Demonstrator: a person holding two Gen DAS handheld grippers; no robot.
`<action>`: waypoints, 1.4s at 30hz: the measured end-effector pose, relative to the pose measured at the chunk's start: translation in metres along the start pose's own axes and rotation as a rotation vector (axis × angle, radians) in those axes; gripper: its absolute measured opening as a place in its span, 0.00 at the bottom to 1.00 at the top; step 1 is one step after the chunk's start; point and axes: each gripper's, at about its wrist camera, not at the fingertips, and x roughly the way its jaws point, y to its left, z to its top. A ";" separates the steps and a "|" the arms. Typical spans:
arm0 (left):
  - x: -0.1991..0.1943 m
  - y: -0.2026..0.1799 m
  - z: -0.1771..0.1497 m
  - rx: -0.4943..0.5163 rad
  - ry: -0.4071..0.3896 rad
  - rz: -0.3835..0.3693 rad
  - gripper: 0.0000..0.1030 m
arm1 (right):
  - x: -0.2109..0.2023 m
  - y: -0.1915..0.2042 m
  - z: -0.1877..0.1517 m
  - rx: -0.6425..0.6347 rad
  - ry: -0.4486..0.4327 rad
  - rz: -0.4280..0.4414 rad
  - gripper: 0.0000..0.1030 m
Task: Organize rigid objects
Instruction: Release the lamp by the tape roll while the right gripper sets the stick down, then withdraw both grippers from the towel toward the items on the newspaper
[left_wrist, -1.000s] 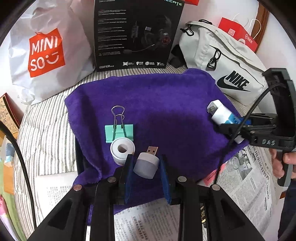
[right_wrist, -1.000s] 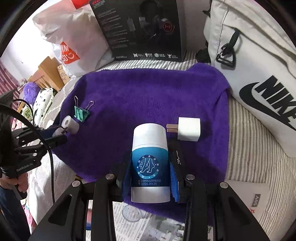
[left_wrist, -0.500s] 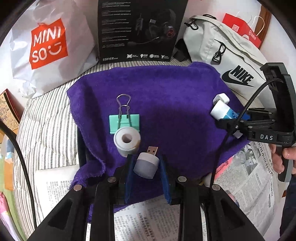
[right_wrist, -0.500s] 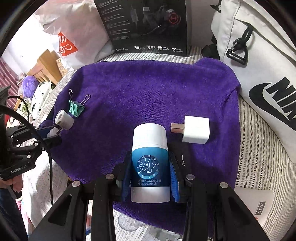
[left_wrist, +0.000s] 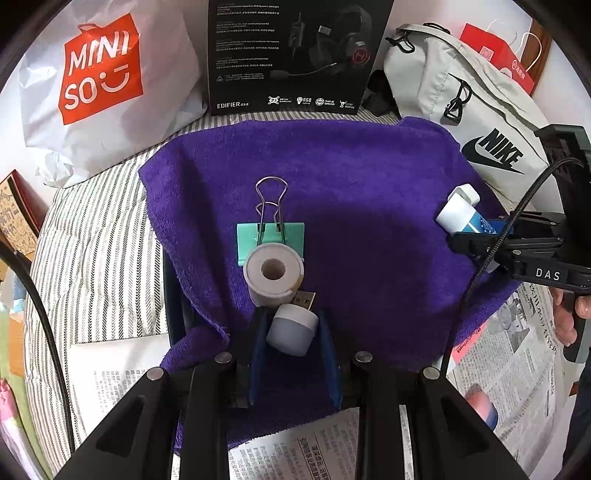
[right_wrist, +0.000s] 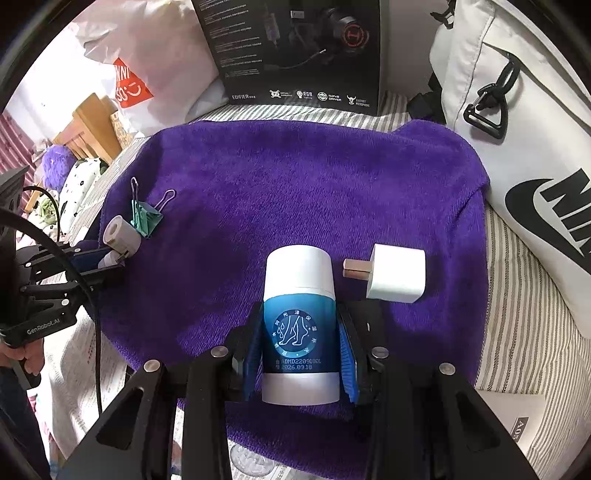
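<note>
My left gripper (left_wrist: 291, 326) is shut on a small white USB light (left_wrist: 291, 326) whose metal plug points at a white tape roll (left_wrist: 272, 274). The roll lies against a green binder clip (left_wrist: 271, 238) on the purple towel (left_wrist: 351, 177). My right gripper (right_wrist: 300, 347) is shut on a blue and white bottle (right_wrist: 300, 317), held low over the towel. A white charger plug (right_wrist: 397, 274) lies just right of the bottle. From the right wrist view, the left gripper (right_wrist: 110, 258) sits by the tape roll (right_wrist: 120, 234) and clip (right_wrist: 146, 218).
A black headset box (left_wrist: 295, 55), a white Miniso bag (left_wrist: 99, 81) and a grey Nike bag (left_wrist: 469, 122) stand behind the towel. Newspaper (left_wrist: 517, 354) lies under the towel's near edge on the striped bedding (left_wrist: 92, 251). A hand (left_wrist: 569, 314) grips the right tool's handle.
The left gripper has come lower and nearer, so the tape roll and binder clip now sit just ahead of the USB light. The right gripper has held nearly still with the bottle.
</note>
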 end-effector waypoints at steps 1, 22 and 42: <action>0.000 0.000 0.000 0.002 -0.001 0.001 0.26 | 0.000 0.000 0.000 -0.005 -0.002 -0.002 0.35; -0.004 -0.004 -0.008 -0.061 -0.022 -0.008 0.38 | -0.003 0.004 -0.008 -0.079 0.002 -0.027 0.36; -0.045 -0.013 -0.026 -0.100 -0.062 -0.002 0.49 | -0.034 -0.007 -0.031 0.000 0.035 -0.013 0.38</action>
